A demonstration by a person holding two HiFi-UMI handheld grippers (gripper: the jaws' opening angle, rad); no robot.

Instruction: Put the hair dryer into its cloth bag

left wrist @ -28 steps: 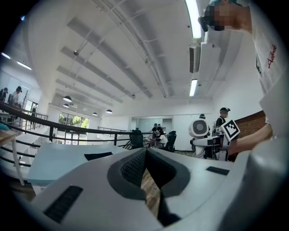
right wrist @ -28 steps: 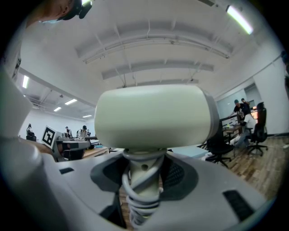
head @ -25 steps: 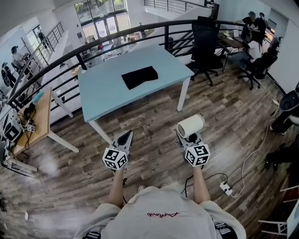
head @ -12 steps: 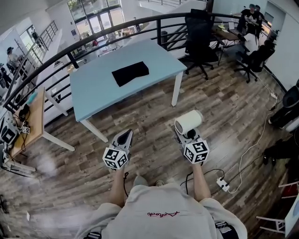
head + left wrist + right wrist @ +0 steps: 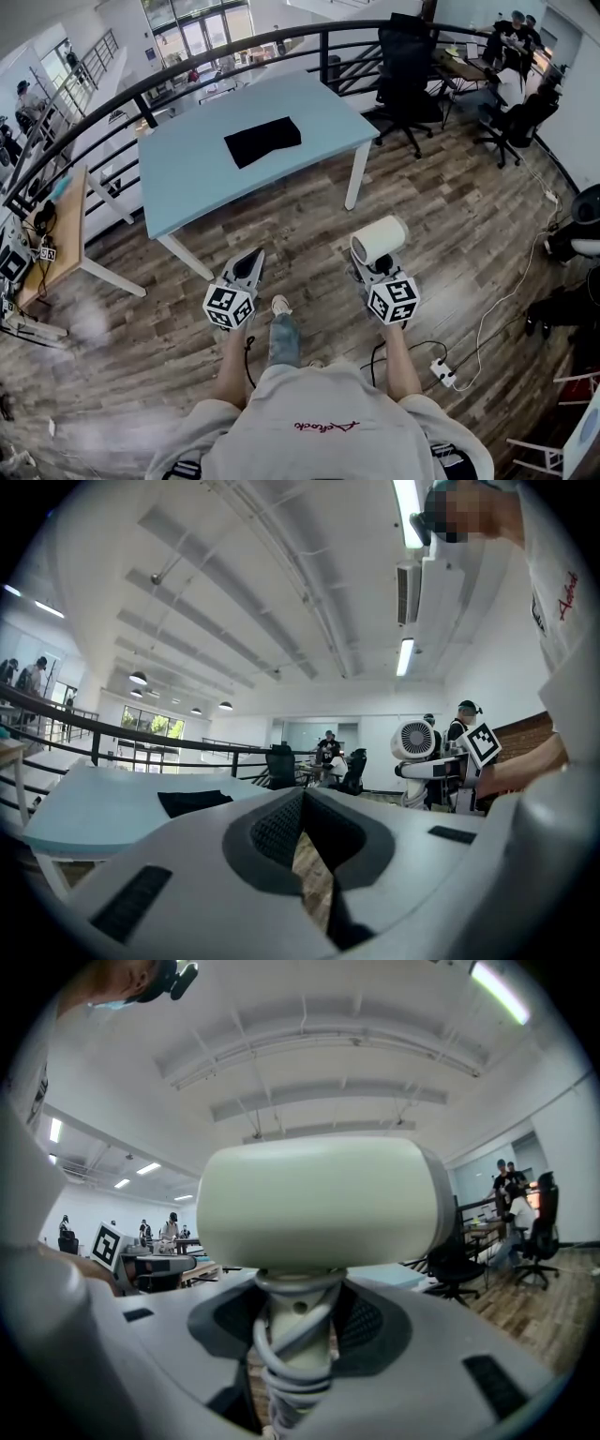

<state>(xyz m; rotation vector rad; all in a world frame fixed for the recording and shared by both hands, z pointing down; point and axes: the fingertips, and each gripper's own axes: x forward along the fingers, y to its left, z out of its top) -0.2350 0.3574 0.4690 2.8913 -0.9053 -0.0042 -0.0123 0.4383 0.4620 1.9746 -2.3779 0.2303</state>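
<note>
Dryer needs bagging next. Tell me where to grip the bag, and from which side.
Best pinch the bag at its near edge, coming in level from the table's near side. It lies flat, so only an edge offers the shut left gripper a bite; its mouth can't be made out.

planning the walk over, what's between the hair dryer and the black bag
Head view: just wood floor, then bare tabletop up to the bag.

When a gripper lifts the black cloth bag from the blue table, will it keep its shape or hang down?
The cloth bag lies flat and thin on the table, so it will probably hang limp from one pinch. It looks light. On that smooth top it may slide if pushed.
</note>
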